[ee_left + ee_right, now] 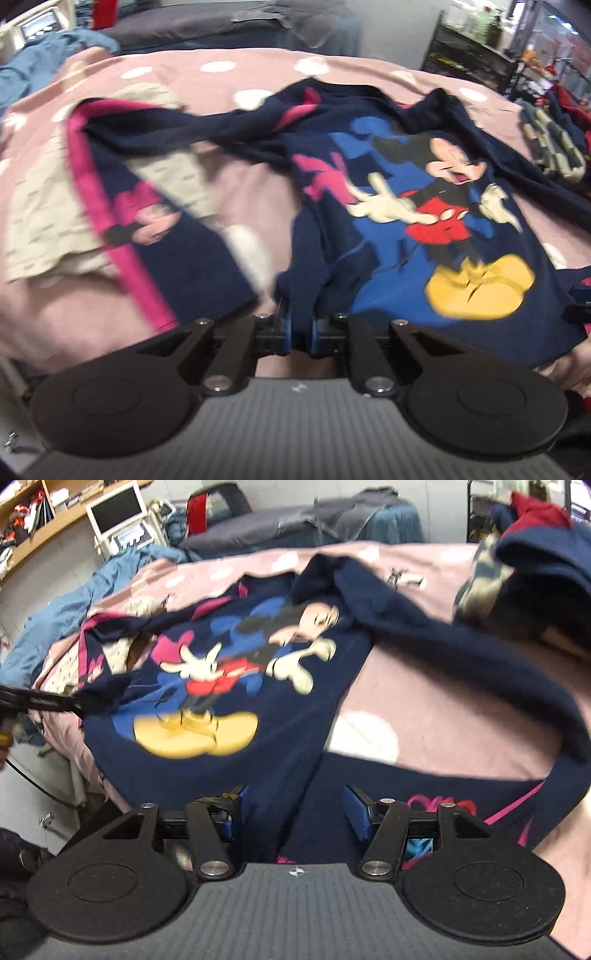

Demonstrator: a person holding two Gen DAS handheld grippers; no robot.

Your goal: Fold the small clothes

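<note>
A navy Mickey Mouse sweatshirt [406,192] lies print-up on the pink polka-dot bedspread [229,206]. My left gripper [300,325] is shut on the shirt's lower-left hem corner. In the right wrist view the same shirt [229,672] fills the middle, with its sleeve [461,657] curving to the right. My right gripper [291,808] is open, its jaws wide apart either side of the shirt's lower hem fabric. The left gripper [79,705] shows at the left edge there, clamped on the hem corner.
A navy garment with pink trim [155,221] and a beige patterned cloth [48,206] lie left of the shirt. A camouflage item [554,155] and a pile of navy and red clothes [535,554] sit at the right. Blue fabric [74,602] hangs off the bed's left side.
</note>
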